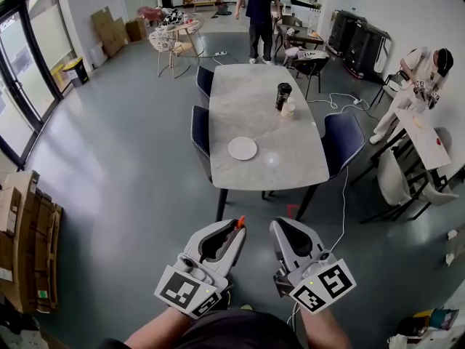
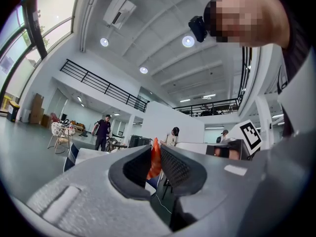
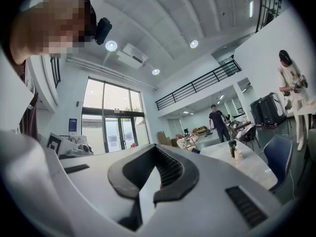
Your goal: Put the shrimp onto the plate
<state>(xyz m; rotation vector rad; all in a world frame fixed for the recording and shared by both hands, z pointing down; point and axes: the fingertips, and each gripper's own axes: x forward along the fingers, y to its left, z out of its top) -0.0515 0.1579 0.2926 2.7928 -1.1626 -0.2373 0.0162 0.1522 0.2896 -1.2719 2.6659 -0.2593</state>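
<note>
We are holding the left claw (image 1: 235,229) closed down on the shrimp (image 2: 155,163). It is an orange piece sitting upright between the two ribbed pads, with its end poking out just past the claw's tips. Just to the right of it we are carrying the right claw (image 1: 281,229), whose jaws are lying together with nothing between them that we can make out. We are holding both claws low and close to our body, above the grey floor (image 1: 131,173) and not yet over any surface. Well ahead of the claws the table (image 1: 254,86) is standing, and the white plate (image 1: 243,148) is lying bare near the table end that is closer to us, almost straight out from the left claw's tips. Farther out beyond the plate, a dark cup (image 1: 282,95) and a small pale cup (image 1: 288,109) are standing together, and dark chairs (image 1: 201,128) are sitting along both sides of the table. As we are reading it, the pick-up is done, since the shrimp is riding in the left claw well apart from the plate. What is remaining is most of the job. We are going to have to bring that claw forward over the table, lower it above the plate, and part the jaws so the shrimp comes to rest there.
</note>
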